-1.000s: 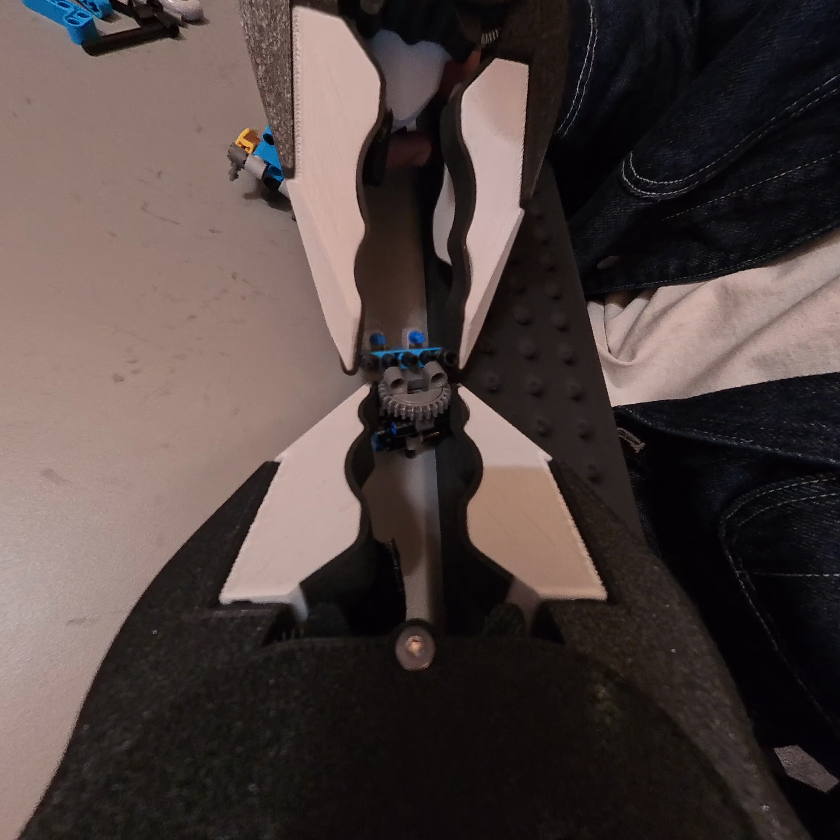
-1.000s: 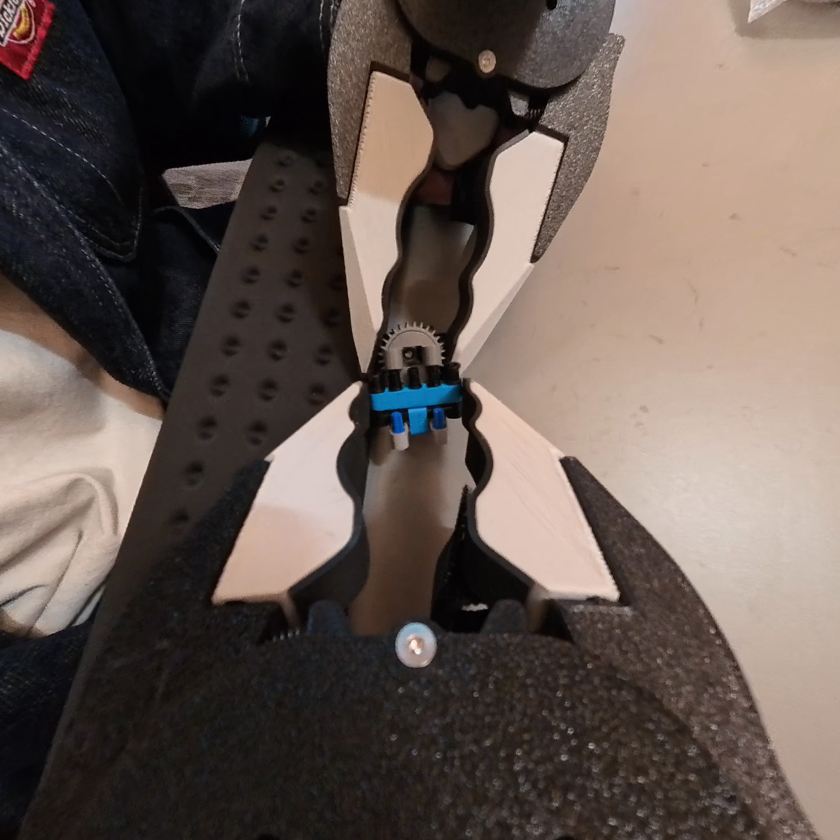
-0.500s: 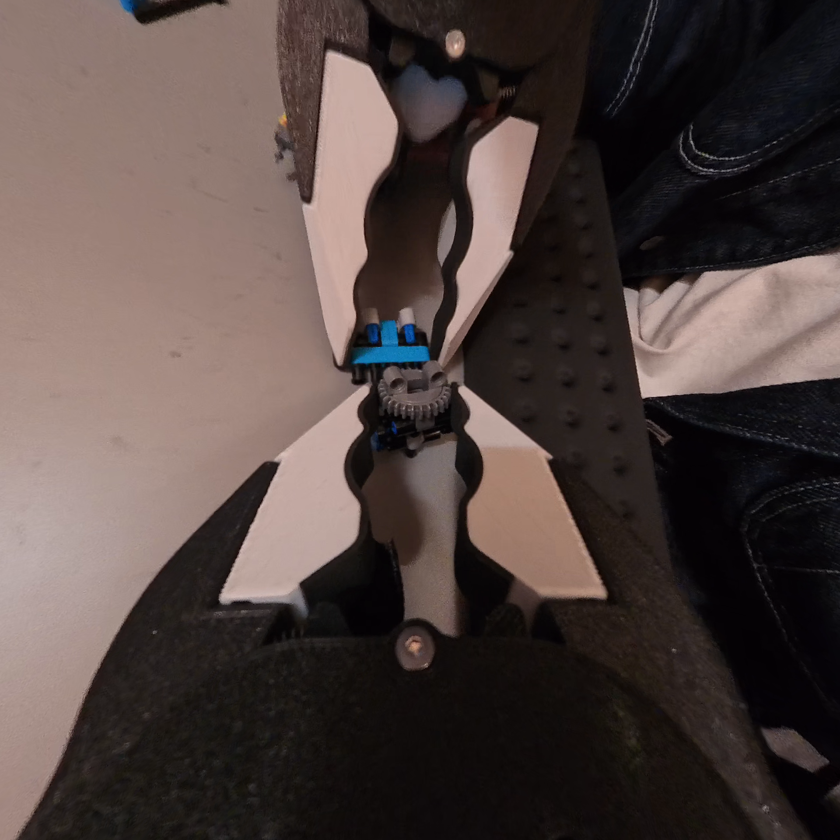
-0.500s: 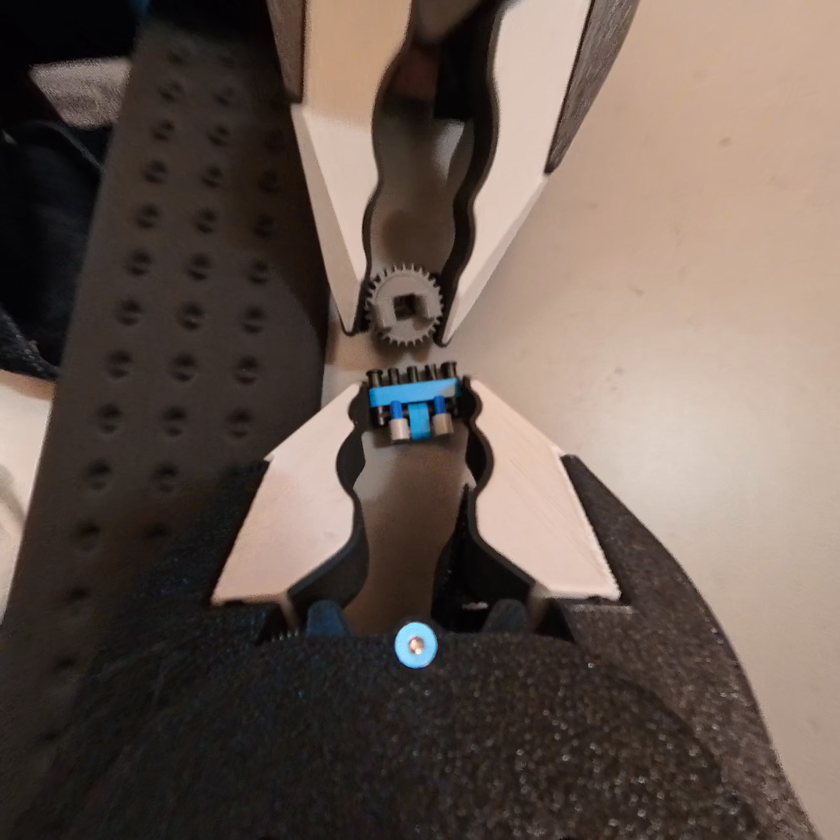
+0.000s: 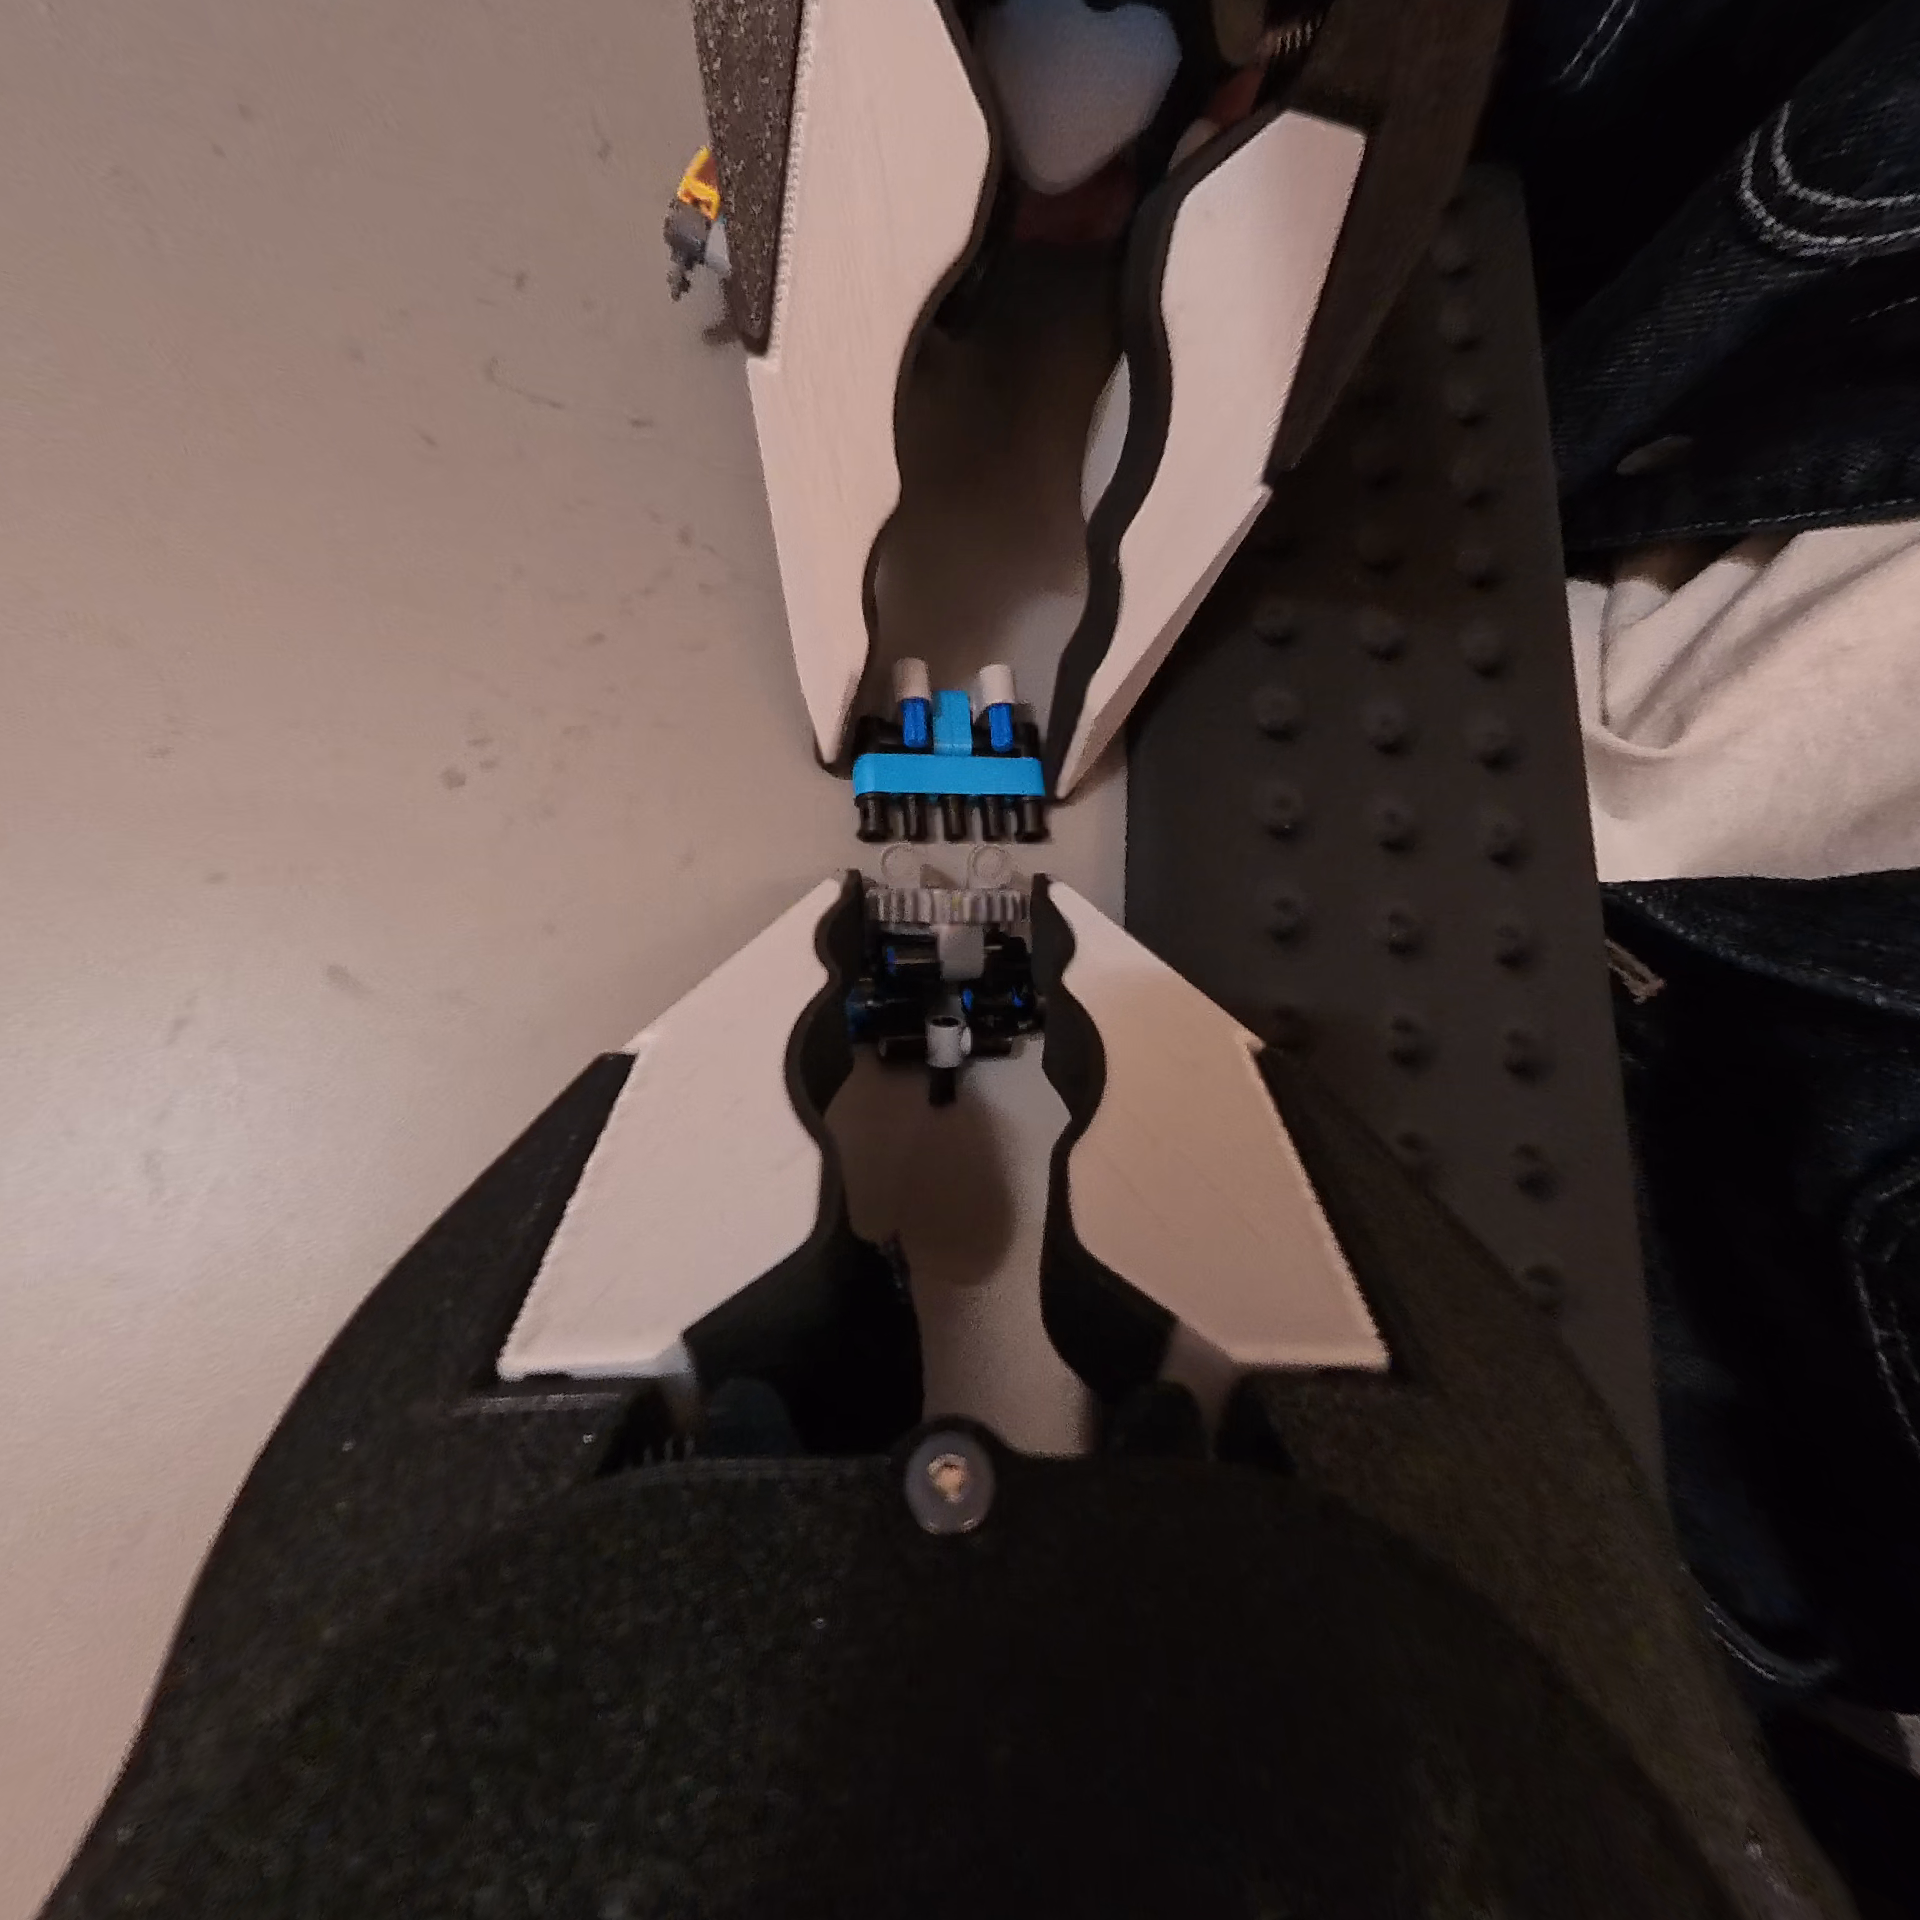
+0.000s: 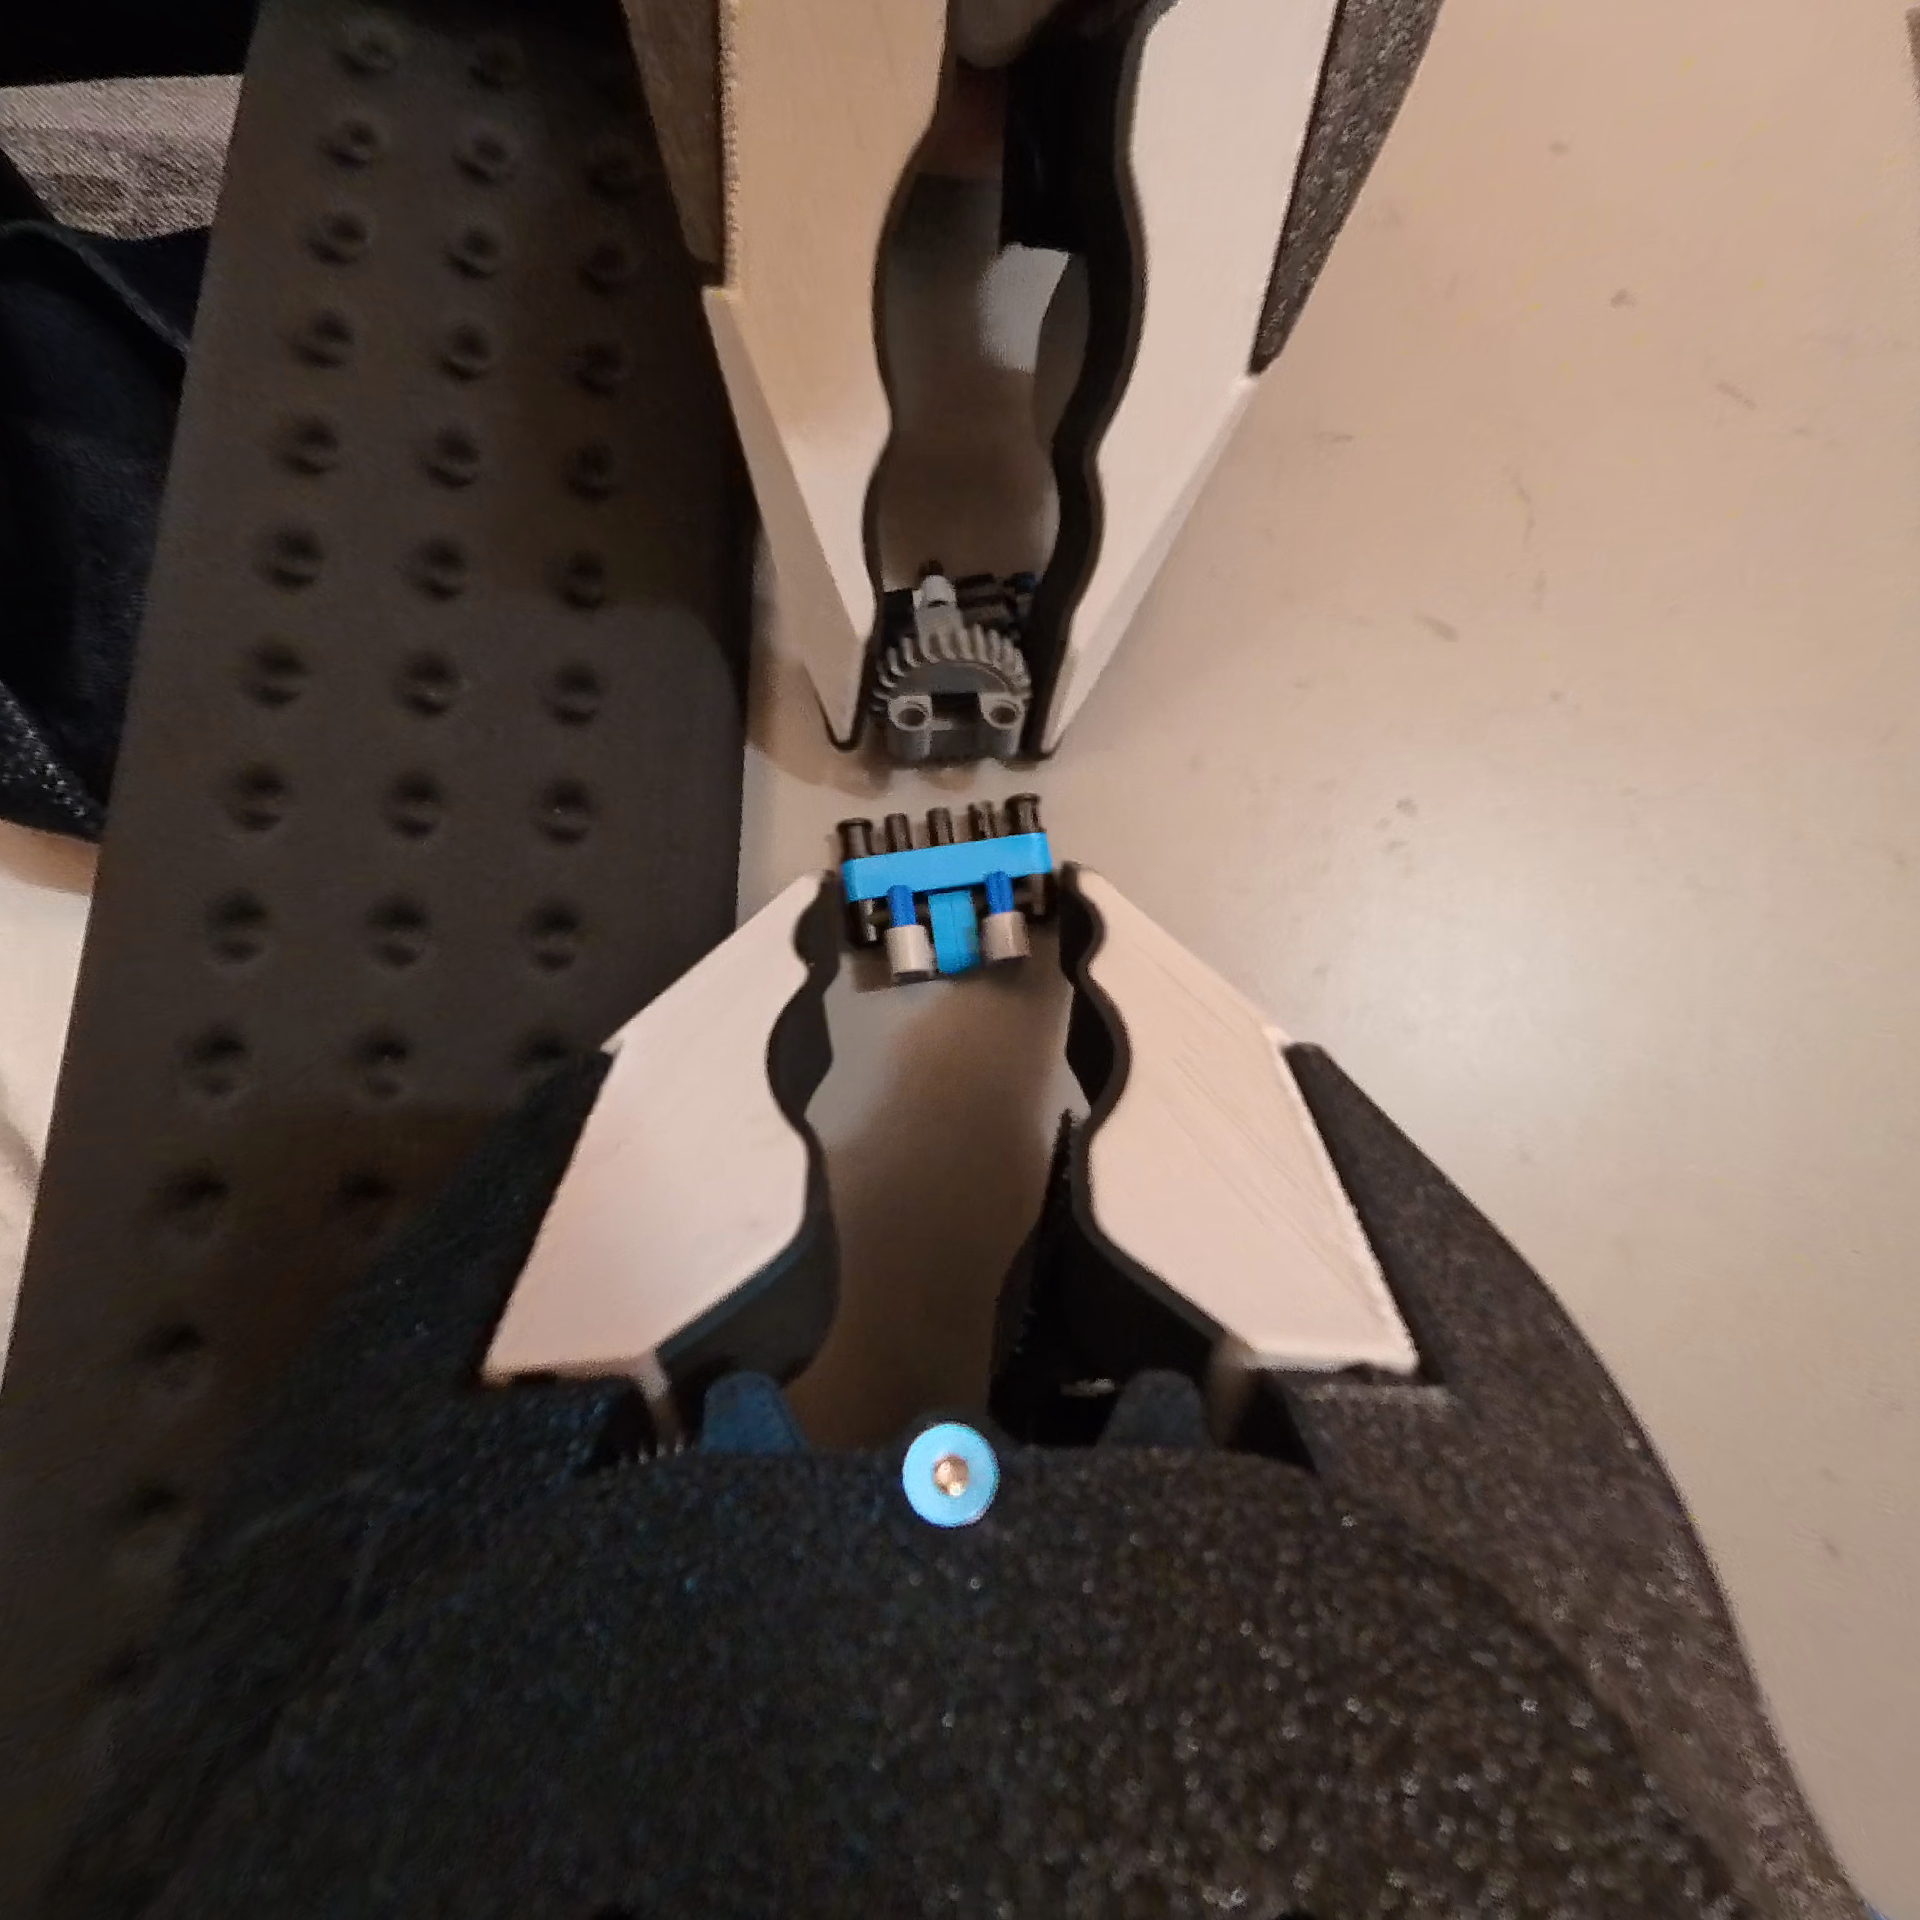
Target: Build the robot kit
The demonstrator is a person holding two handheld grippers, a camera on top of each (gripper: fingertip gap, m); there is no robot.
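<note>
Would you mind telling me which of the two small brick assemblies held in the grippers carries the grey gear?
The one in the left gripper: its gear assembly has a toothed grey wheel, while the right gripper holds a blue beam assembly with a row of black pins.

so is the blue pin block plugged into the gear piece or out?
Out. The blue pin block and gear piece face each other with bare table showing between them, no pins seated.

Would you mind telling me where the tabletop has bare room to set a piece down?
The beige tabletop lies bare left of the left tongs, up to a small yellow-grey piece. In the right wrist view it is bare right of the right tongs. It is crowded between the facing tongs, where the gear assembly and blue pin block almost meet, beside the dark studded plate.
</note>
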